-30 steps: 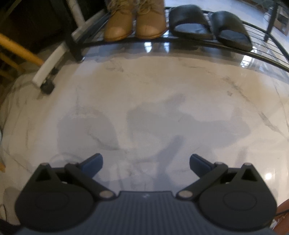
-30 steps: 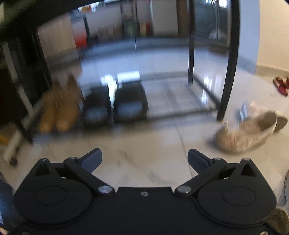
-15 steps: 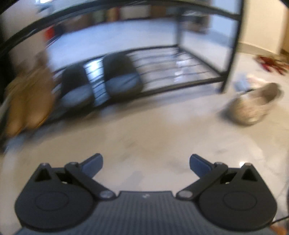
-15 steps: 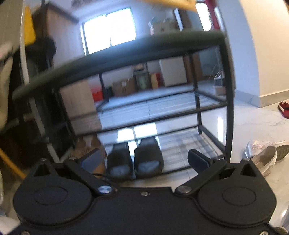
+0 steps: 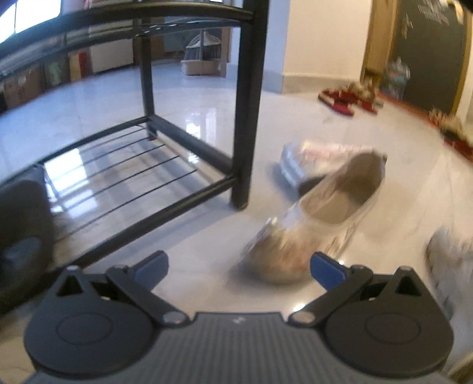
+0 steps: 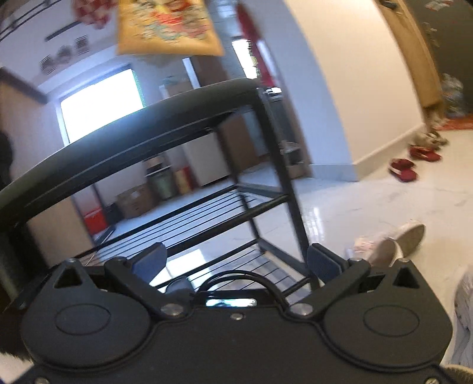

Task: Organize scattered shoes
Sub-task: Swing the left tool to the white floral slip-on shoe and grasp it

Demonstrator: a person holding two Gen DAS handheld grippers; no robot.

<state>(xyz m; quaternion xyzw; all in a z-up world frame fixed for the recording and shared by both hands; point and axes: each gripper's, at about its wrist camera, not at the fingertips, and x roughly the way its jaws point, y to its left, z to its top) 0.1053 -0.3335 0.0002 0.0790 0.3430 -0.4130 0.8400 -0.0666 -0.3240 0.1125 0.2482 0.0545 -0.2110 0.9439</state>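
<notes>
- Left wrist view: the left hand-held gripper (image 5: 239, 267) hangs low over the glossy marble floor (image 5: 399, 206), its two blue-tipped fingers spread wide with nothing between them.
- A beige slip-on shoe (image 5: 313, 218) lies on the floor just to the right of the black shoe rack (image 5: 246, 103), near the rack's front corner post. Its toe points toward the camera and sits close in front of the gripper's right finger, though the blur hides whether they touch.
- A second pale shoe (image 5: 313, 159) lies behind the beige one, farther to the right of the rack; the picture is too smeared to tell its shape.
- A black slipper (image 5: 20, 224) rests on the rack's bottom wire shelf at its left end; the wires next to it are bare.
- Red slippers (image 5: 343, 102) lie well to the right of the rack, near the wall.
- A whitish shoe (image 5: 449, 251) shows at the right edge, blurred.

- Right wrist view: the right hand-held gripper (image 6: 236, 261) is held higher, in front of the shoe rack (image 6: 275, 165), fingers spread apart and holding nothing.
- The rack's wire shelves fill the space between the fingers.
- The beige slip-on shoe (image 6: 396, 245) lies on the floor to the right of the rack, just beyond the right finger.
- Red slippers (image 6: 403, 169) sit far to the right of the rack, by the wall.
- A yellow patterned hanging (image 6: 165, 26) shows above the rack.
</notes>
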